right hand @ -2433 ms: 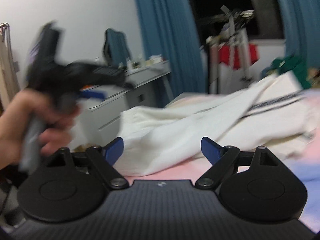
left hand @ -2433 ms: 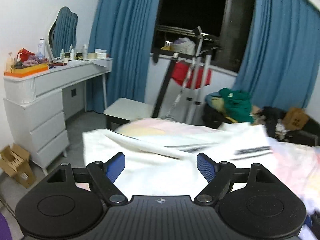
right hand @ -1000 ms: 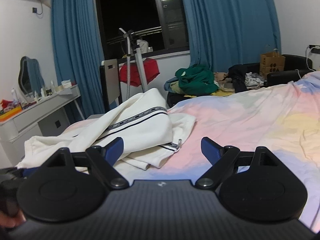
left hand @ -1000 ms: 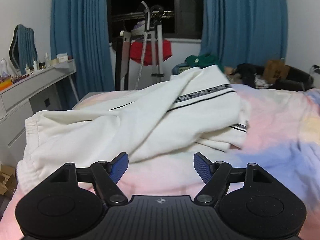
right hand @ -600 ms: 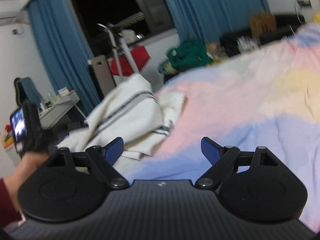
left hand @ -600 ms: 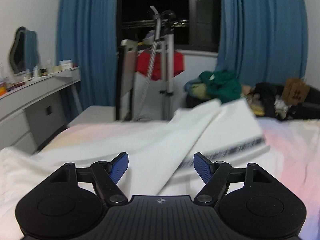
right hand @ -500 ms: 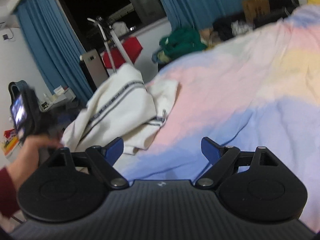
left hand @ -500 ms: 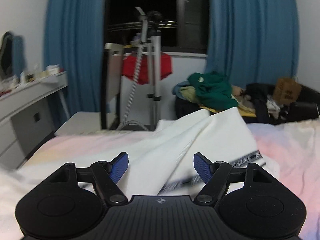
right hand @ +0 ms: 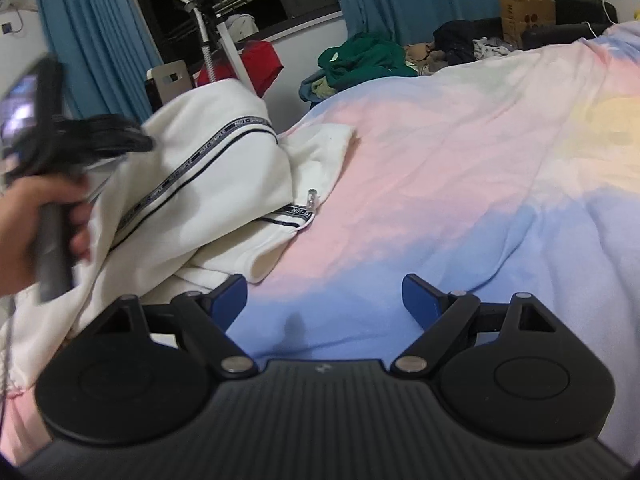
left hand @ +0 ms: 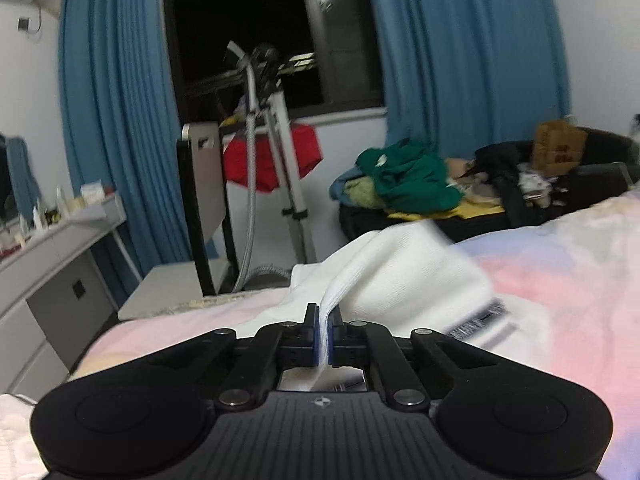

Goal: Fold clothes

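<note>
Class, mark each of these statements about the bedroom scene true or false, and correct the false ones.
1. The left hand-held gripper is shut on a fold of the white garment. True.
2. The right hand-held gripper is clamped on the garment. False: its jaws stand open over the pastel bedspread, with nothing between them.
3. The white garment has a dark printed stripe. True.
4. The curtains are red. False: they are blue.
5. A green garment lies in a pile beyond the bed. True.
</note>
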